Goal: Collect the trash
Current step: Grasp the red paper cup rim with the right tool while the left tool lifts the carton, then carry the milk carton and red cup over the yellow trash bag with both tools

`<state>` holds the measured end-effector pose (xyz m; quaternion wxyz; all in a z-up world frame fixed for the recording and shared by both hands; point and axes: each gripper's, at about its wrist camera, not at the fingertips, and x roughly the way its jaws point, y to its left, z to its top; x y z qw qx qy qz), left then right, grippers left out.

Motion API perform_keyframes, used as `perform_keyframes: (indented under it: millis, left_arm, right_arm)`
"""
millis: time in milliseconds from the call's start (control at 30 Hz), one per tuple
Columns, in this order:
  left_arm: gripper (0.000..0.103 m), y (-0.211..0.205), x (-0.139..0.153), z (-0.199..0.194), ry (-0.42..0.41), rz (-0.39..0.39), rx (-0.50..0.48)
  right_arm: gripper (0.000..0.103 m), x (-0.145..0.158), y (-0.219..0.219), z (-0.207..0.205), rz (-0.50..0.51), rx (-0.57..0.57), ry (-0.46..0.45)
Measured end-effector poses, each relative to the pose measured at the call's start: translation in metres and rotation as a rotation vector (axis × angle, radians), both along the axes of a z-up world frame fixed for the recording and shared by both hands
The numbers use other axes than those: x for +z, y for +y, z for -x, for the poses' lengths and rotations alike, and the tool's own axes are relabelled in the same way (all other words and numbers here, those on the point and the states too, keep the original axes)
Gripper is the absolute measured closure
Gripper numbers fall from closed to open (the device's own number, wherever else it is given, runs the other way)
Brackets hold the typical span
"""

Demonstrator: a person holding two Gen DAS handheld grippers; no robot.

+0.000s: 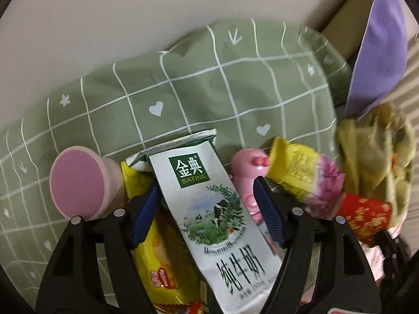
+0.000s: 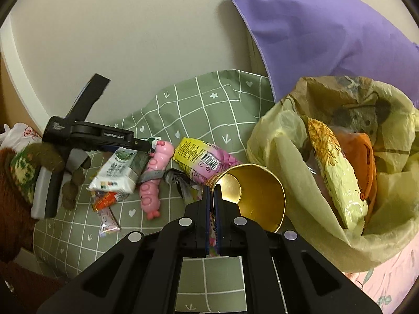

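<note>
- Your right gripper, at the bottom centre of the right wrist view, has its jaws pinched tight on the rim of a gold-lined paper cup, whose open mouth faces the camera.
- Just right of that cup, the crumpled yellow plastic trash bag gapes open in the right half of the frame; a pale yellow-green wrapper and an orange packet lie inside.
- Your left gripper, low in the left wrist view, has its blue-padded jaws spread on either side of a white milk carton with a green logo and a cow picture; you cannot tell whether the pads touch it.
- Under that carton, at the lower left, lies a yellow snack wrapper.
- Left of the carton stands a tilted pink cup with a pink base.
- Right of the carton lies a pink worm-shaped plastic toy, with a yellow-and-pink candy wrapper just beyond your right-hand pad.
- All of this rests on a green checked cloth with white hearts.
- A purple cloth fills the upper right, against a pale wall.
</note>
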<state>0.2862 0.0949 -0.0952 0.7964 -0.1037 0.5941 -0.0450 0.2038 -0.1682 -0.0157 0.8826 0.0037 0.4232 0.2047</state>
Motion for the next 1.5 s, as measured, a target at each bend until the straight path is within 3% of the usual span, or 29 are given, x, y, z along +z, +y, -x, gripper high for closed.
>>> perform_keyframes:
  millis: [67,200,333,533,933,1100,1233,1367,1500]
  left_arm:
    - [0.041,-0.003,-0.001,0.000,0.022,-0.037,-0.040]
    - [0.053,0.002,0.008,0.015,-0.017,-0.016,-0.042]
    - [0.054,0.010,0.035,0.044,-0.136,0.084,-0.010]
    - [0.055,0.011,0.084,0.076,-0.322,0.106,-0.022]
    - [0.055,-0.001,0.160,0.105,-0.631,0.024,-0.039]
    - [0.055,-0.012,0.195,0.111,-0.778,0.091,-0.076]
    - [0.055,-0.036,0.224,0.104,-0.872,0.163,-0.148]
    - [0.055,-0.071,0.236,0.090,-0.899,0.255,-0.233]
    - [0.055,-0.112,0.233,0.076,-0.906,0.352,-0.324]
  right_arm:
    - [0.098,-0.001,-0.003,0.001,-0.005,0.000,-0.001]
    - [0.098,0.001,-0.007,0.002,-0.015,0.002,-0.018]
    - [0.098,0.007,-0.006,0.004,-0.026,0.009,-0.037]
    - [0.098,0.026,0.002,0.004,-0.022,0.034,-0.095]
    - [0.098,0.068,0.005,0.002,-0.023,0.035,-0.209]
    - [0.098,0.105,-0.007,0.008,-0.016,-0.003,-0.304]
    - [0.098,0.143,-0.030,0.023,0.044,-0.075,-0.421]
    - [0.098,0.164,-0.072,0.040,0.102,-0.208,-0.478]
    - [0.098,0.167,-0.117,0.058,0.106,-0.341,-0.468]
